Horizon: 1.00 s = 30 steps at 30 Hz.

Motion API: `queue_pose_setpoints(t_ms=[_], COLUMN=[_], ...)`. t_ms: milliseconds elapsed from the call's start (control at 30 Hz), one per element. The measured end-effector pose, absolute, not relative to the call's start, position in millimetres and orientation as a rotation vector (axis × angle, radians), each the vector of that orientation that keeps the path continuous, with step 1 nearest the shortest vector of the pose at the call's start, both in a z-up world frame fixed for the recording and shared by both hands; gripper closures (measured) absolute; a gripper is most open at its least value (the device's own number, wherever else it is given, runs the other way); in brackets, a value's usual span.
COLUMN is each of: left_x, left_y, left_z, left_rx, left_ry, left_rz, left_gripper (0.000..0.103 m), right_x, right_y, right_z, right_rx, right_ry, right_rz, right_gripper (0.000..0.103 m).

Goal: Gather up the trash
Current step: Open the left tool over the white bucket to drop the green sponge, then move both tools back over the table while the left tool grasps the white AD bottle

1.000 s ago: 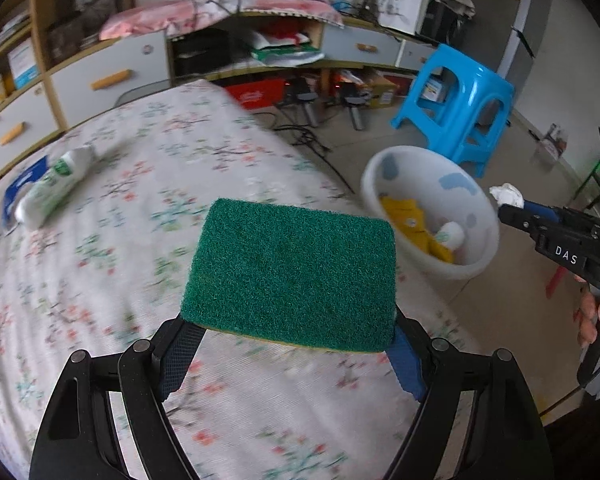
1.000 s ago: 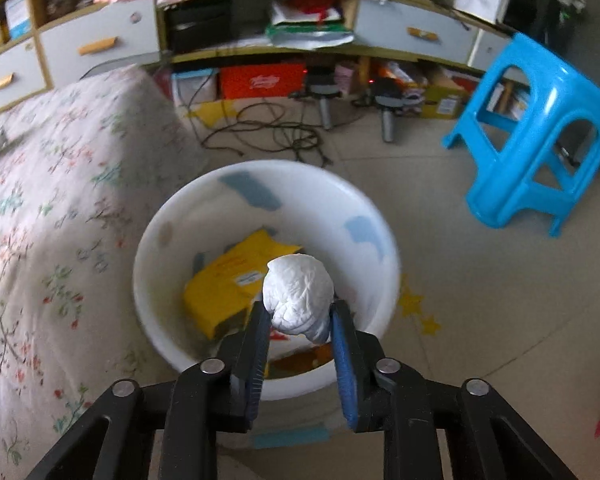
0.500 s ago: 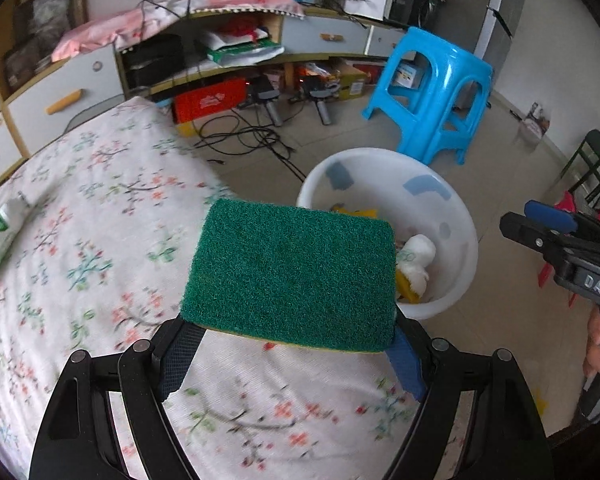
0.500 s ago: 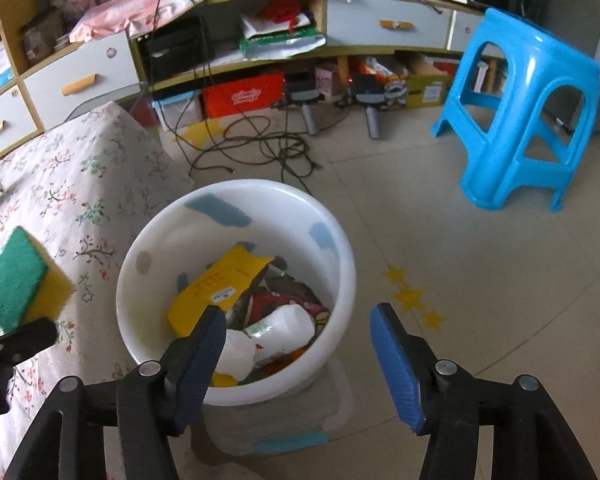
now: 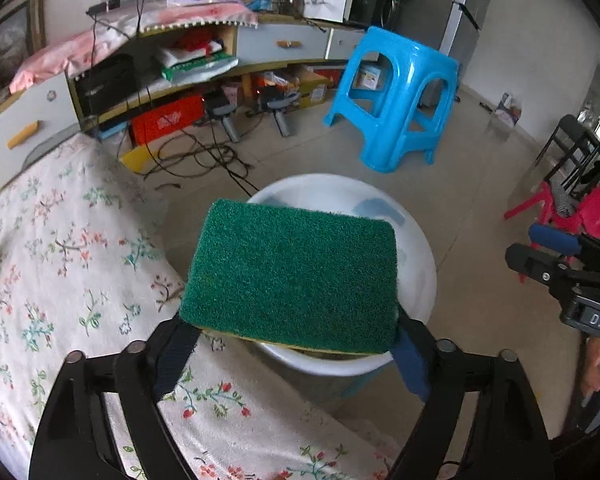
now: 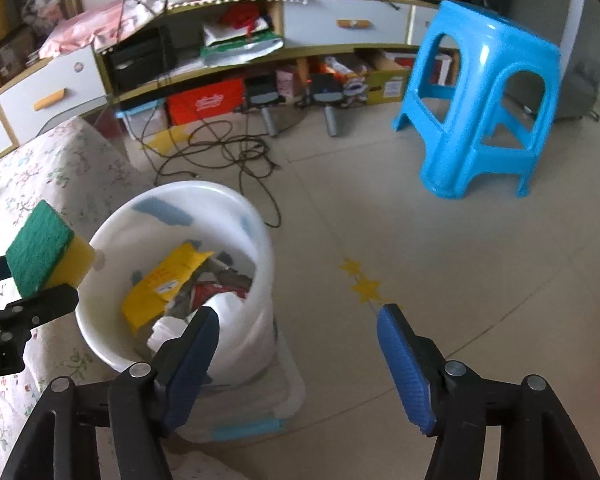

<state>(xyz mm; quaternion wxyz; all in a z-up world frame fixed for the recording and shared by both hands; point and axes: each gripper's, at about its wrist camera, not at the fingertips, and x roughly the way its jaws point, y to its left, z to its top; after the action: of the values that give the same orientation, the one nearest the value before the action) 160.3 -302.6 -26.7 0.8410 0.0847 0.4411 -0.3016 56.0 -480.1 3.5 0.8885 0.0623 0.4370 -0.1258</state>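
Note:
My left gripper (image 5: 288,344) is shut on a green and yellow sponge (image 5: 292,274) and holds it above the near rim of the white trash bin (image 5: 416,256). The sponge (image 6: 46,254) and left gripper also show at the left of the right wrist view, at the bin's left rim. The bin (image 6: 260,240) holds a yellow packet (image 6: 164,284), a white wad (image 6: 166,330) and other trash. My right gripper (image 6: 298,336) is open and empty, to the right of the bin above the floor; it also shows at the right edge of the left wrist view (image 5: 556,256).
A bed with a floral cover (image 5: 60,264) lies left of the bin. A blue plastic stool (image 6: 484,96) stands on the tiled floor behind. Cables (image 6: 220,156) trail on the floor before a low cabinet (image 6: 220,52). Red chairs (image 5: 580,208) stand at the right.
The right gripper opened and dropped the white wad into the bin, then drew back to the right. The left gripper carried the sponge from over the bed to above the bin.

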Motion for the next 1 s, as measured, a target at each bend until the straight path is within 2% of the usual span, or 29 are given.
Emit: queue_pose_setpoints(t_ms=[67, 167, 467, 1000], left_x=[158, 152, 150, 153], left_y=[-306, -308, -275, -169], left_z=[-24, -20, -12, 1], left_rx=[0.192, 0.228, 0.197, 0.152], left_ry=[0.925, 0.904, 0.904, 0.884], left_rz=[-0.649, -0.646, -0.582, -0.435], left_gripper=[0.005, 0.003, 0.002, 0.002], right_x=[54, 52, 54, 77], right_y=[-484, -488, -481, -435], right_z=[5, 8, 14, 19], right_rx=[0.147, 0.168, 0.169, 0.14], right_ry=[0.907, 0.902, 0.889, 0.888], right_rz=[-0.27, -0.278, -0.264, -0.201], right_gripper=[0.03, 0.029, 0.026, 0.022])
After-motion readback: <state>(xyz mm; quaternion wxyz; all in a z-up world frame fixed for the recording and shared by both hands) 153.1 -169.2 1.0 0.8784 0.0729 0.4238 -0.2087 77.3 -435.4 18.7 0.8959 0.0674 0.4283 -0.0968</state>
